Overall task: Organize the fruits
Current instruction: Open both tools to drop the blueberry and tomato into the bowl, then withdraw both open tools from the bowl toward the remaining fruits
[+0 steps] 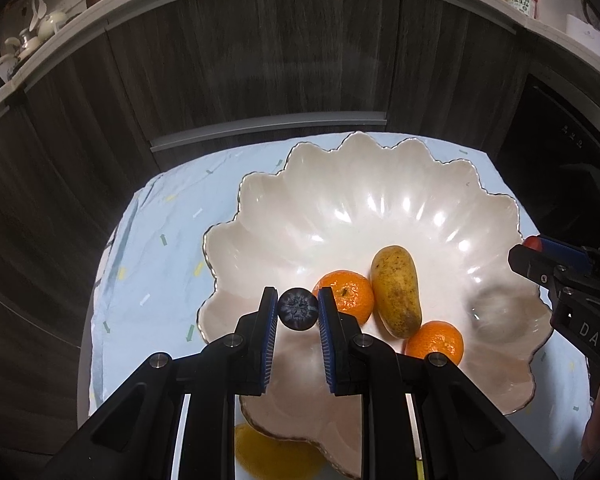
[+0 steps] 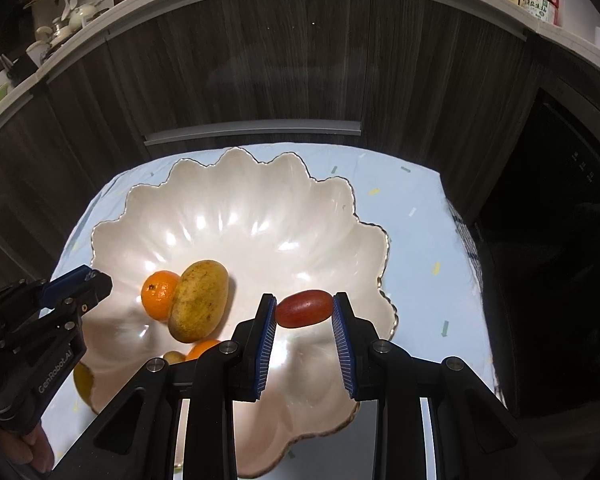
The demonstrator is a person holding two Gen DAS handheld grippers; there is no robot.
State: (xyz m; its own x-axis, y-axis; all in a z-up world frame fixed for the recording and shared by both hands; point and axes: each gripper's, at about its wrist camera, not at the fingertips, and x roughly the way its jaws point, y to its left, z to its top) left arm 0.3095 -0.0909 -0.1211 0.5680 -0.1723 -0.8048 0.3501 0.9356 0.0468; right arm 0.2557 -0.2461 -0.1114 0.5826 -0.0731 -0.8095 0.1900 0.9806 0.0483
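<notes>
Left tongs clenched on a small, round, dark-blue blueberry, pinched across its width and held over the near side of the wide, scalloped, pearly-white ceramic bowl. Right tongs clenched on an oblong, red, glossy grape tomato, gripped end to end, likewise held above the bowl's inside, near its right rim. Already lying in the bowl: a speckled yellow mango and two orange mandarins, touching one another. Partly hidden under the near rim, on the pale-blue cloth-covered surface, another orange-yellow fruit.

Likely trouble: both pieces small, smooth and round, so apt to roll down the glossy sloping wall after release, or bounce out over the low scalloped edge if let go from height. Too hard a squeeze could burst the soft berry. Tomato, held only by its tips, could pivot and slip free early. Both tongs close over one bowl, so a bump between them also possible.
</notes>
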